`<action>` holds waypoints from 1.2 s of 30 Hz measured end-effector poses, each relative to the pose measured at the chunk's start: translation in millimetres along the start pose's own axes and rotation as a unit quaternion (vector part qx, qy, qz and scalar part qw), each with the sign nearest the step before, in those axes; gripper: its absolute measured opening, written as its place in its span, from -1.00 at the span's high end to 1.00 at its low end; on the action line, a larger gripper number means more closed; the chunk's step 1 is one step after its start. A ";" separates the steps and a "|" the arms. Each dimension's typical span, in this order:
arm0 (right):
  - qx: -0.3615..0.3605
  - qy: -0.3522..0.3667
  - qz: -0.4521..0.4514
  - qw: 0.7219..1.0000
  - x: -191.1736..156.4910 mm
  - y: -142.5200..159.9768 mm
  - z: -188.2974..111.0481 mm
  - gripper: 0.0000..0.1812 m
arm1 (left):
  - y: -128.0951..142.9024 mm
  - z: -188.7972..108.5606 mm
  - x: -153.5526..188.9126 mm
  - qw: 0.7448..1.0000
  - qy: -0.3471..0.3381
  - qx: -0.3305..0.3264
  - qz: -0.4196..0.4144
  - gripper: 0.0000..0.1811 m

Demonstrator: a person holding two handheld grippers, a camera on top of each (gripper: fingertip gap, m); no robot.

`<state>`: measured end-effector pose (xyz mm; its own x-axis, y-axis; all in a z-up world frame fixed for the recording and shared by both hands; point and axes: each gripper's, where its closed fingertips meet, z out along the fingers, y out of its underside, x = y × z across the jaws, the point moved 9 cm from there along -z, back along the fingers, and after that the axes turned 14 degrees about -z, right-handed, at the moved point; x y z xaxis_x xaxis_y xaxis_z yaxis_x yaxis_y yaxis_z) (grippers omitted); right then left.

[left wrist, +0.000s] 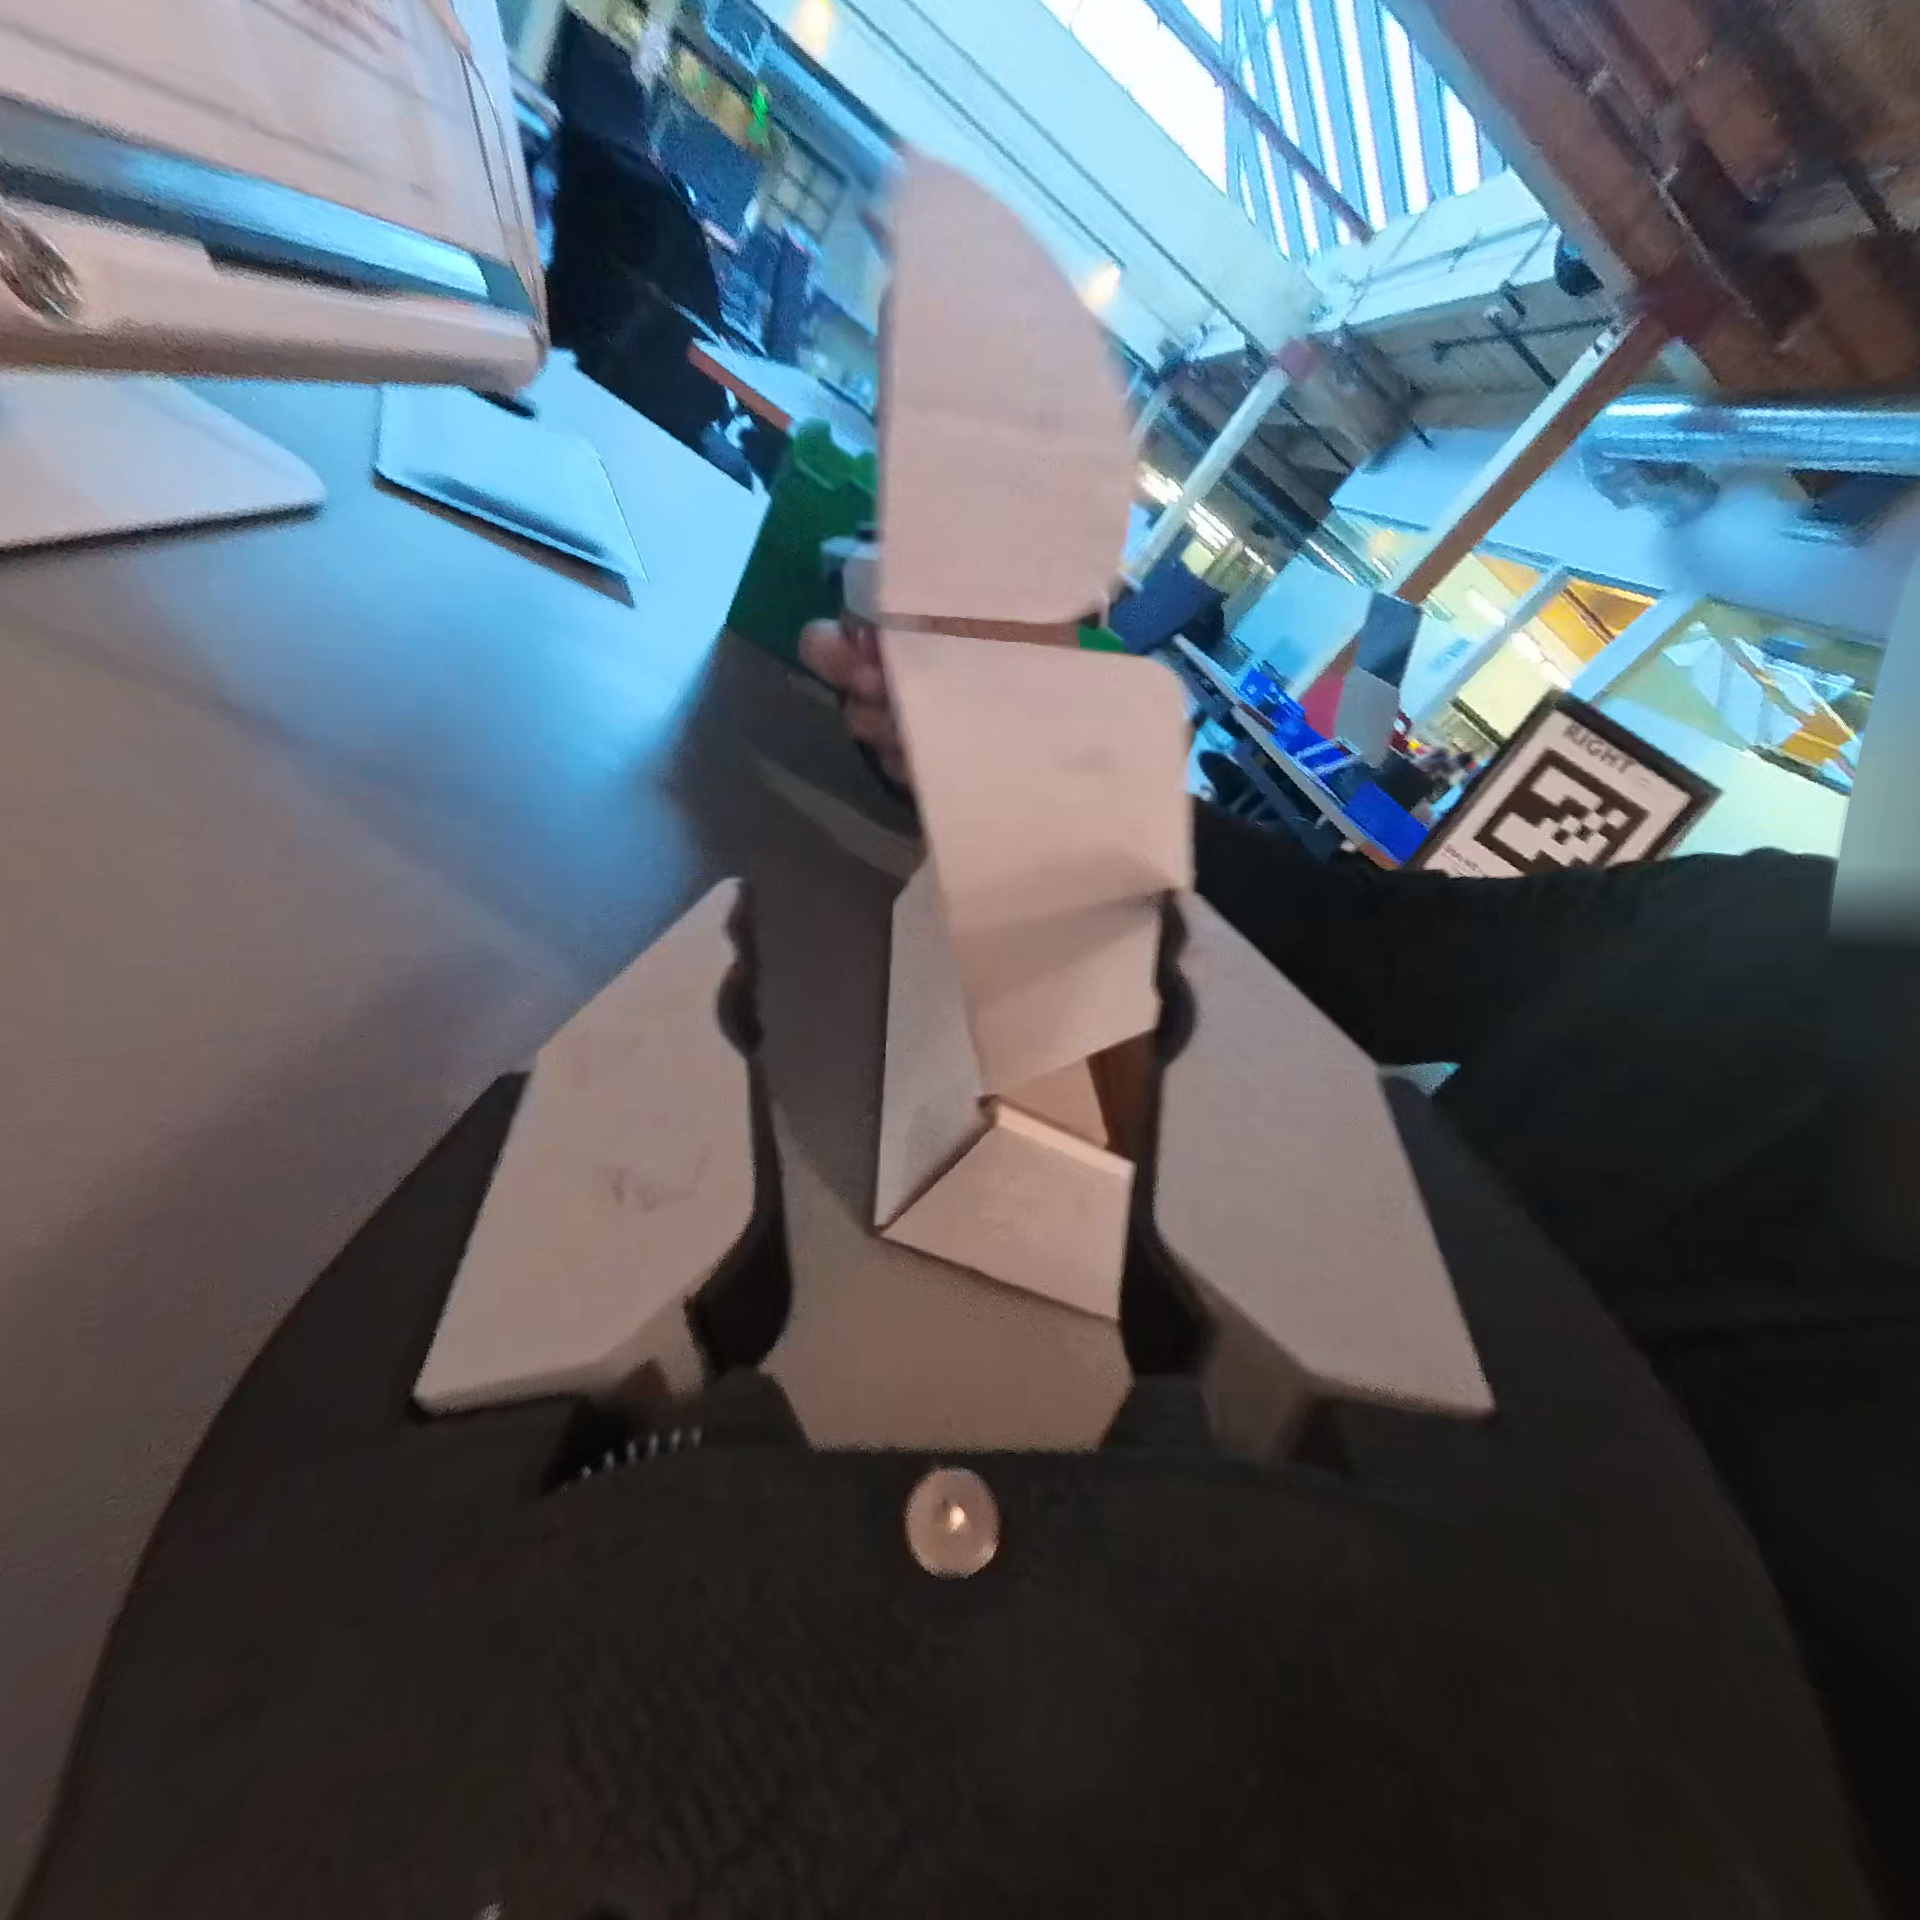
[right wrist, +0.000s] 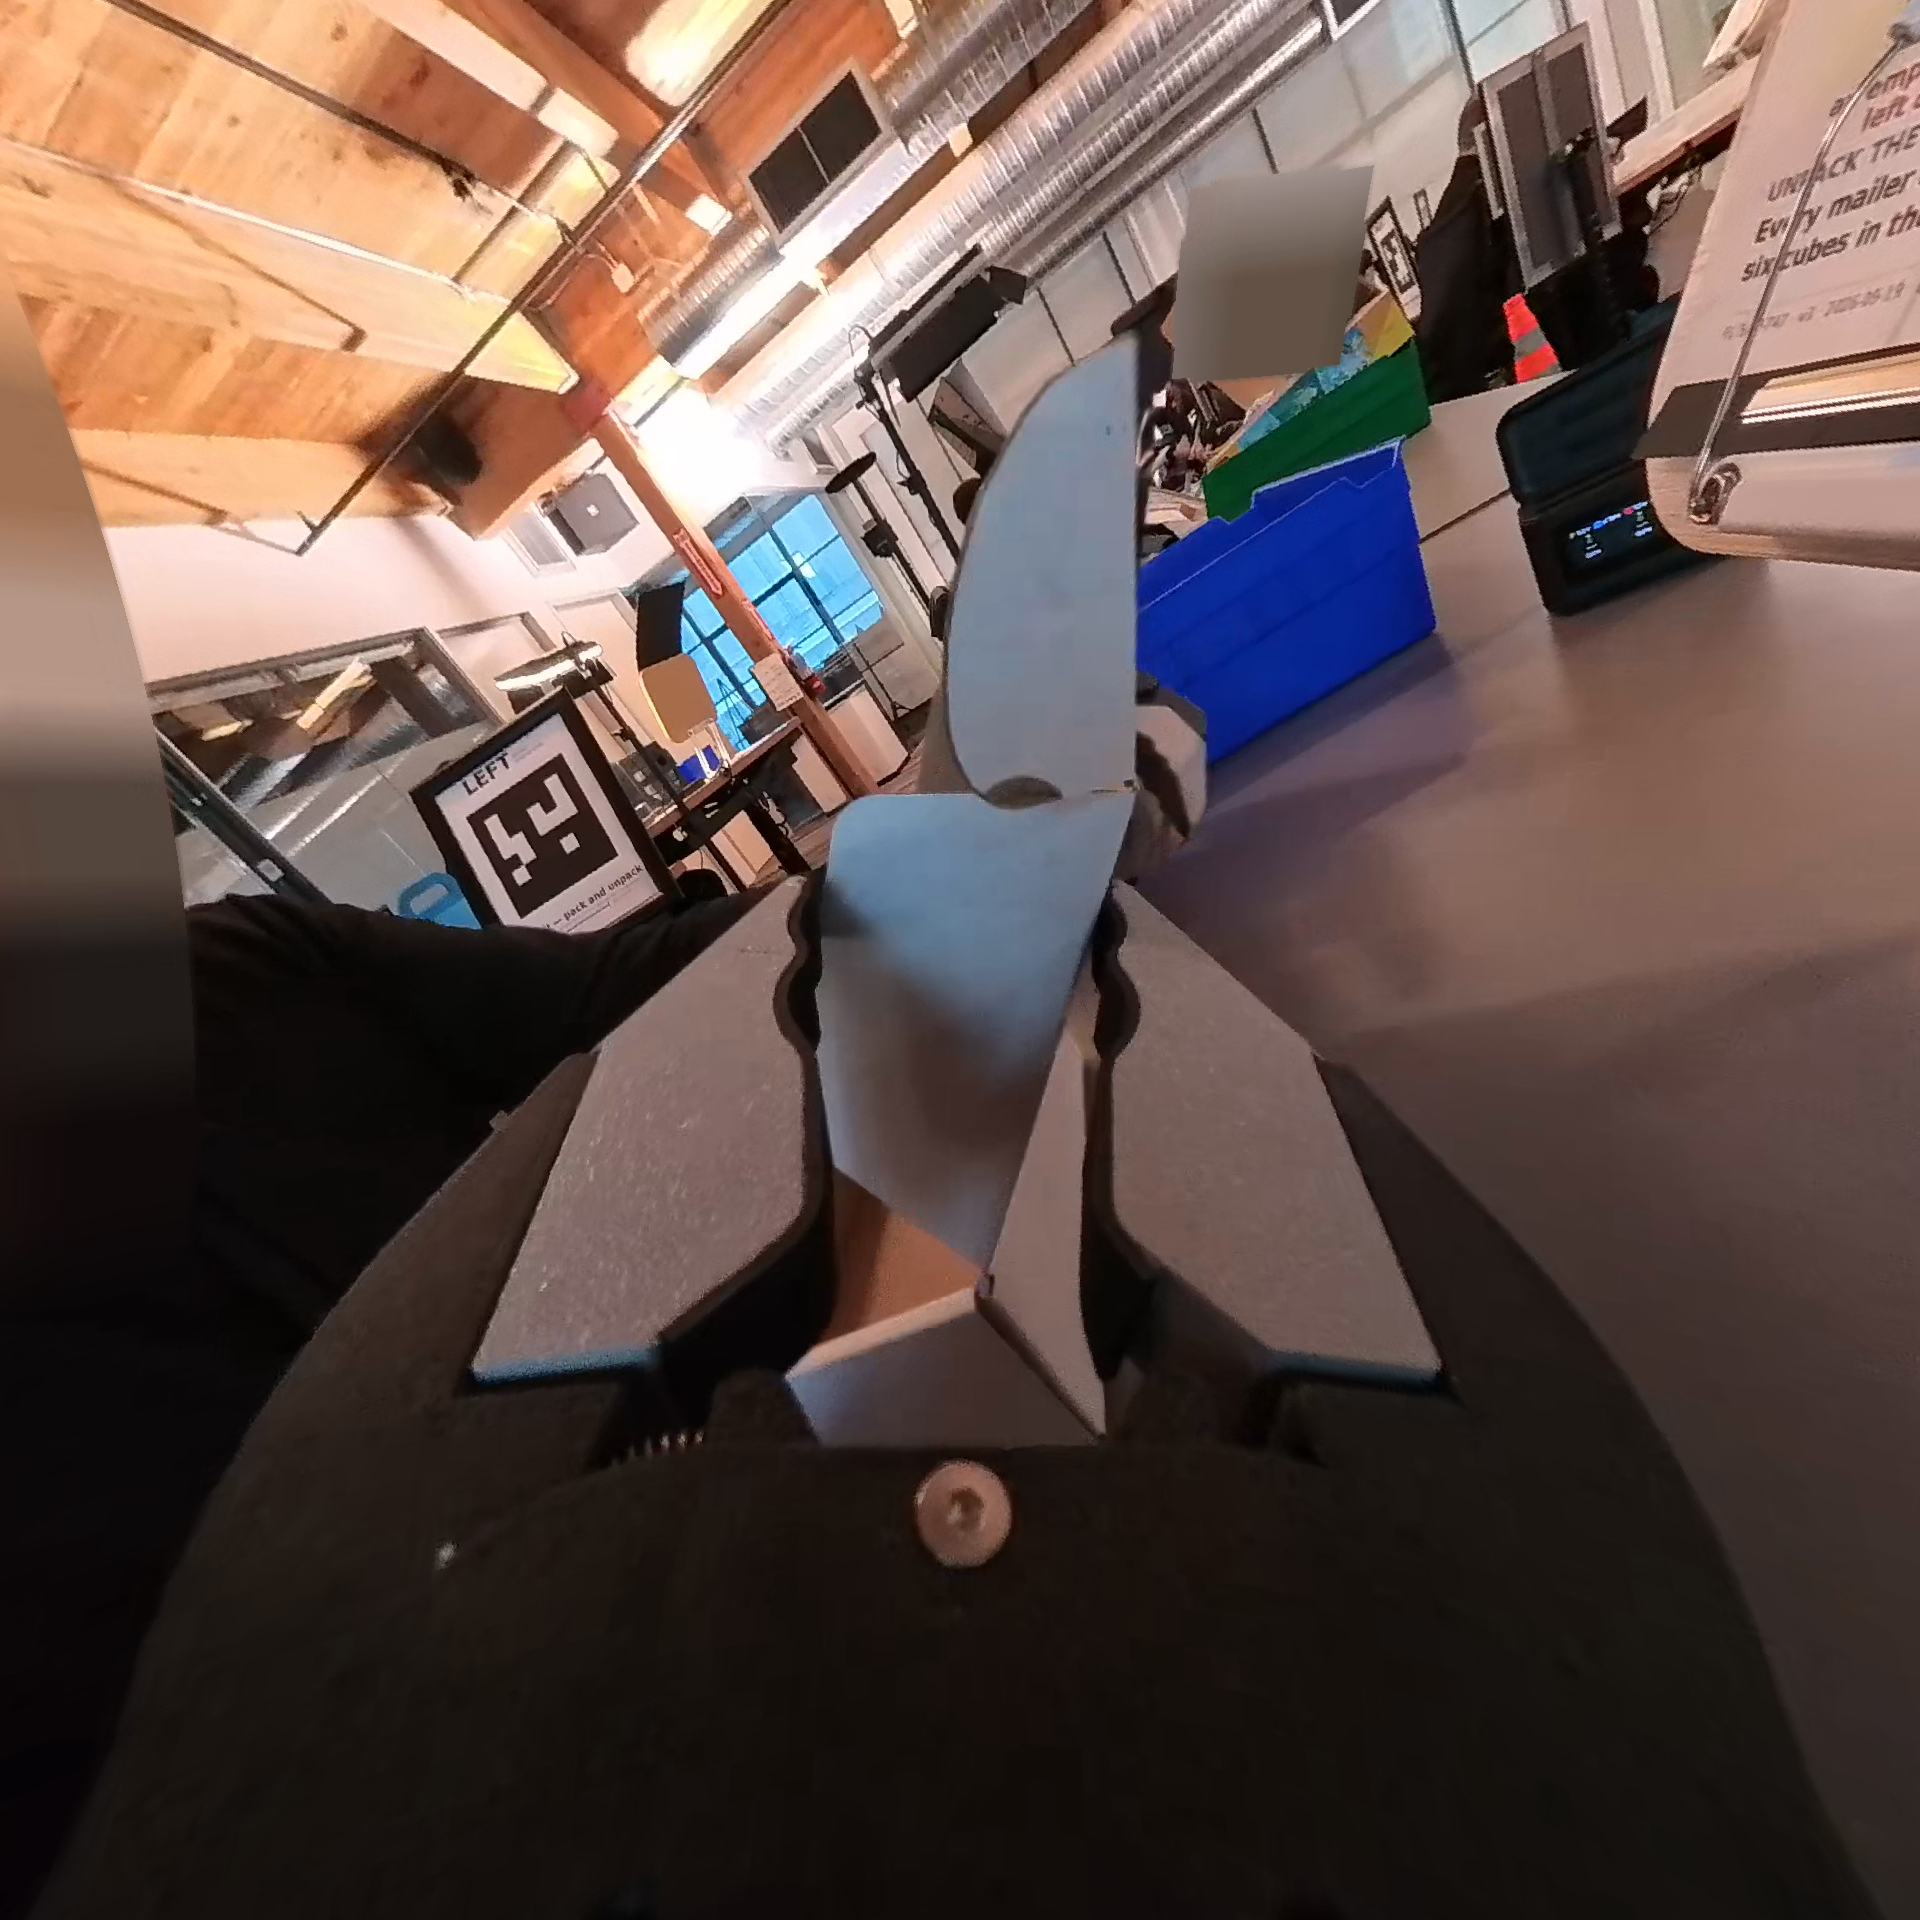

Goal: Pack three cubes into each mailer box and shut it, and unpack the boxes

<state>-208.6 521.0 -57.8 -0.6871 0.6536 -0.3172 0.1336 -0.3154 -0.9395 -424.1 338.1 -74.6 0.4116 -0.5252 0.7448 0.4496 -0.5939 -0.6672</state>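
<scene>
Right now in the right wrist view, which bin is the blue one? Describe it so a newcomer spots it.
Start at the grey tabletop that fills the right side of the right wrist view. Towards its far edge, just right of the upright white cardboard flap, sits the rectangular blue plastic bin. It is nearer than the green plastic bin behind it and left of the small black case.

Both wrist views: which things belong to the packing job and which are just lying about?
Job:
- mailer box, lifted off the table, flaps open
- left gripper and right gripper, one at each end of it
- blue bin
- green bin

Lying about:
- black device with a small screen
- clipboard with a sheet
- marker cards
</scene>
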 end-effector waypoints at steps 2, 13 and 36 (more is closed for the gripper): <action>0.000 -0.003 0.000 1.000 0.0 -0.6 -0.5 0.44 | 2.2 4.1 0.8 0.999 0.039 -0.018 -0.014 0.14; -0.009 -0.008 -0.002 1.000 -1.4 0.9 0.6 0.44 | 9.3 3.5 23.5 0.996 0.087 -0.033 0.003 0.11; -0.008 -0.023 0.002 1.000 -2.1 2.3 1.1 0.44 | 1.2 -6.3 5.6 0.993 0.116 -0.008 -0.026 0.31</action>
<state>-207.6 518.2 -59.2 -0.7182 0.6202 -0.3155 0.1479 -0.3070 -0.9401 -426.3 330.6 -71.2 0.1943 -0.6189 0.7611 0.4513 -0.6325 -0.6295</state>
